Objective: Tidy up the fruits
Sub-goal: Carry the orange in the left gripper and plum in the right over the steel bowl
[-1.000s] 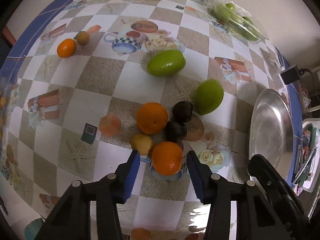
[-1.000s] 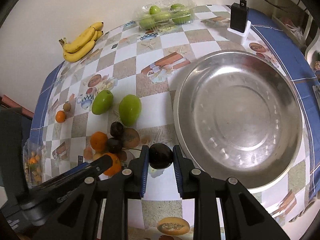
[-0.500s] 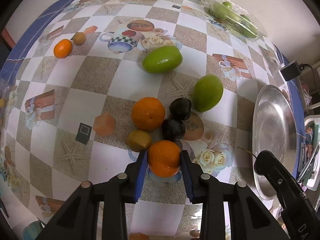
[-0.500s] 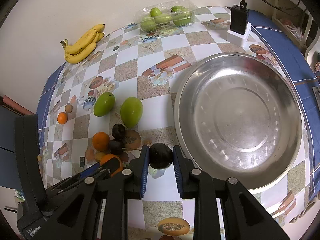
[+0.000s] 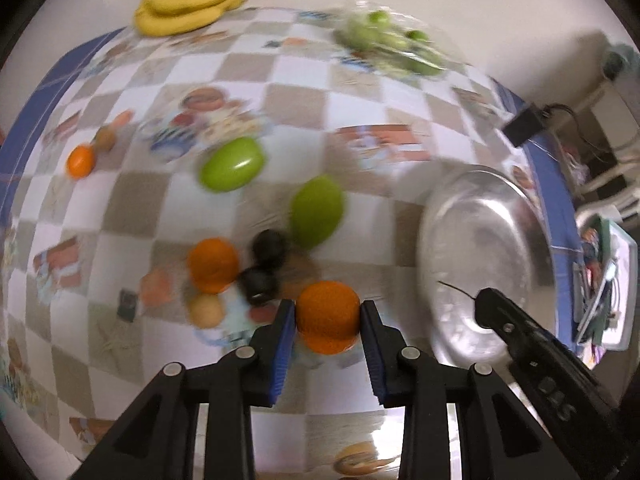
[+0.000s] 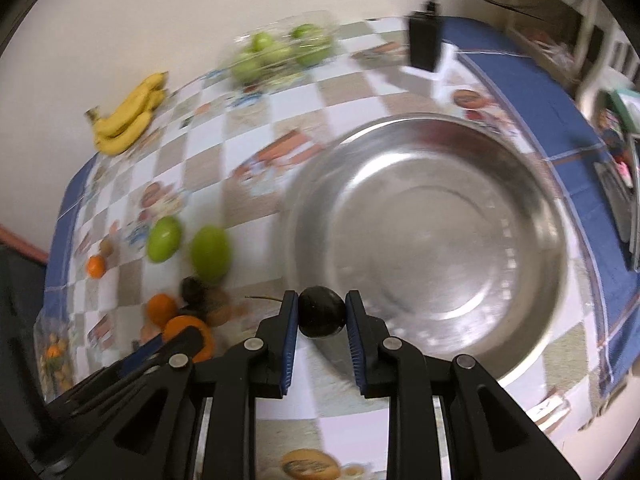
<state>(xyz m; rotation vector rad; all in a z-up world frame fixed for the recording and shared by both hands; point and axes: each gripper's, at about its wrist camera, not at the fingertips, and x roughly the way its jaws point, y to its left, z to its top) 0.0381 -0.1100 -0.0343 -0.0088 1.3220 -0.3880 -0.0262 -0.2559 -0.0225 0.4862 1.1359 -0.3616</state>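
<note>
Left wrist view: left gripper clamps an orange at its widest girth, just above the tablecloth; firm, rounded, likely to roll. Right wrist view: right gripper pinches a dark plum near the steel bowl; smooth, probably bruisable.

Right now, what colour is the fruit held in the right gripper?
Very dark, nearly black; the fruit shows best in the right wrist view, clamped in the right gripper.

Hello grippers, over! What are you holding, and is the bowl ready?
Left gripper shut on orange. Right gripper shut on dark fruit. Bowl holds no fruit, nothing blocking it.
</note>
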